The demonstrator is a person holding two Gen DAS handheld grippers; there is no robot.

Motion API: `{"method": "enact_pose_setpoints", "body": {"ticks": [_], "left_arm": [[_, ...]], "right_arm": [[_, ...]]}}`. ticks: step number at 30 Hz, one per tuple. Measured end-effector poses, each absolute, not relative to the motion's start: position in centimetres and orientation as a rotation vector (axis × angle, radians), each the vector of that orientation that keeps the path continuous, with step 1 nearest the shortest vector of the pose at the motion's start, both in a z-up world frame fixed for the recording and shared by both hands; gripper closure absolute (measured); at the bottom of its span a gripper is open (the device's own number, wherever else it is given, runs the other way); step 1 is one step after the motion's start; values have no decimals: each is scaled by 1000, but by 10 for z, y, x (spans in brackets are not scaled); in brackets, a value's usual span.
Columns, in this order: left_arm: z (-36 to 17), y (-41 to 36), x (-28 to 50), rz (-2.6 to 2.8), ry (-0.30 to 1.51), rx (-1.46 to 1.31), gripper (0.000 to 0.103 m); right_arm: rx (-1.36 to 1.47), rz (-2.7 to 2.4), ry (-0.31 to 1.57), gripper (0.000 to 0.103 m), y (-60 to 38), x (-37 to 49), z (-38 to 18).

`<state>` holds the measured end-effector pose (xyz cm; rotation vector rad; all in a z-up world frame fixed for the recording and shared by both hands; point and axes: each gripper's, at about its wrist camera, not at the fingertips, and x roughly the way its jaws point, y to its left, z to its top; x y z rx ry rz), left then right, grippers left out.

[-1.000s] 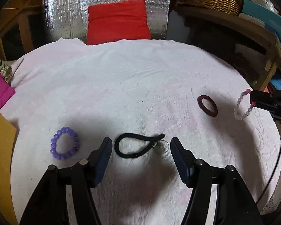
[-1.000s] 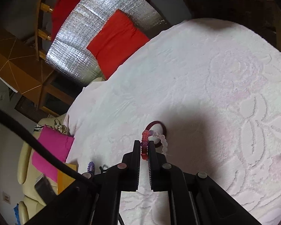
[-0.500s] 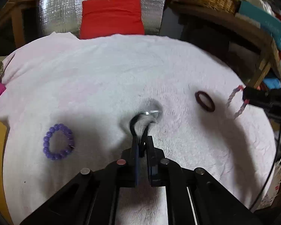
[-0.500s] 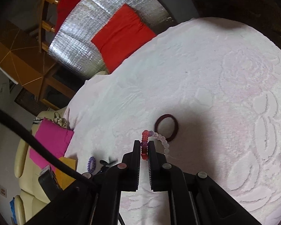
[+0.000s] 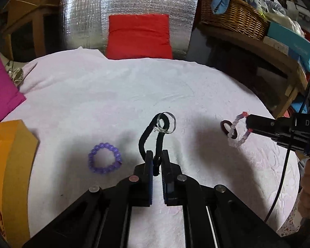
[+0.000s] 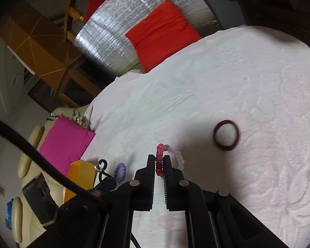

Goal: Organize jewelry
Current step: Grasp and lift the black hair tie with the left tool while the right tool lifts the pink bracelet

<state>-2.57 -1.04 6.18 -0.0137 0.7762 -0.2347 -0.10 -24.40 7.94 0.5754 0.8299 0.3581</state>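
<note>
Black cord forms the looped bracelet point(image 5: 149, 139) that is pinched between the closed fingers of the left gripper point(image 5: 157, 161) in the left wrist view; the loop is held up off the cloth, and a clear ring point(image 5: 167, 123) is seen hanging at its far end. A white, textured cloth point(image 5: 113, 103) is spread over the bench. A purple bead bracelet point(image 5: 104, 157) is laid flat on the cloth to the left of the gripper, apart from it. At the right, the right gripper point(image 5: 247, 123) is seen from the side, clamped on a pink and white bead bracelet point(image 5: 236, 131) that is dangled above the cloth, in front of a dark red ring-shaped band point(image 5: 227, 129) lying on it. An orange box point(image 5: 8, 165) is placed at the left edge, with a magenta cushion point(image 5: 2, 93) behind it and a red cushion point(image 5: 138, 37) against silver foil beyond the bench. In the right wrist view, the right gripper point(image 6: 159, 163) is shown narrowed onto the red and purple beads of the pink and white bead bracelet point(image 6: 176, 156), the pale beads being curved out to the right. The dark red band point(image 6: 226, 135) is laid on the cloth point(image 6: 196, 86) further right, clear of the gripper. At lower left, the black cord bracelet point(image 6: 102, 168), the purple bead bracelet point(image 6: 121, 172) and the orange box point(image 6: 80, 175) are seen small.
</note>
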Motion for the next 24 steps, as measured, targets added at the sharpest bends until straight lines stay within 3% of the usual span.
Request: {"method": "enact_pose_setpoints", "body": {"ticks": [12,24], "left_arm": [[20,-19,-27,-253,995,65,95],[16,-21,-21,-283,998,41,95]], "right_arm": [[512,304,1031,95,-217,8,36],[550,241,1136,91,-248,15,14]]}}
